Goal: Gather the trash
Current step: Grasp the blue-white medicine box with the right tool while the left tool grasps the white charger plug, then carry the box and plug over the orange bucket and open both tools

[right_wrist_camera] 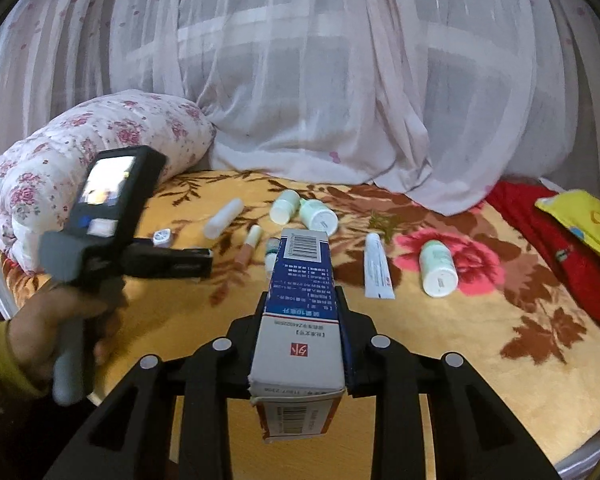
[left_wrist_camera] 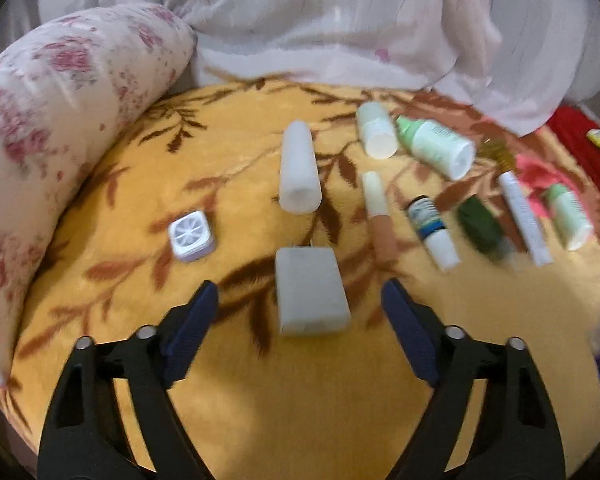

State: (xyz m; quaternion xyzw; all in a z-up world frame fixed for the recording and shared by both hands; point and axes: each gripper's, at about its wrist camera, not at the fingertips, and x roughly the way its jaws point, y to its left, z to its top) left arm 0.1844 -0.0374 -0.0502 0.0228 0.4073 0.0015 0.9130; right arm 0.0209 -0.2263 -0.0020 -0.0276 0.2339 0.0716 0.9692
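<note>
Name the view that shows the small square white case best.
Left wrist view: the case lies in plain sight on the blanket, its spoked top visible. In the right wrist view the case is tiny and half hidden behind the left claw.

The blue-and-white carton (right_wrist_camera: 300,320) is showing two barcodes, one on its far end and one on the near flap; a red square logo is sitting on its white face; its small Chinese print is appearing upside down and staying unreadable; print on the white tube (right_wrist_camera: 376,266) is too small to read.
</note>
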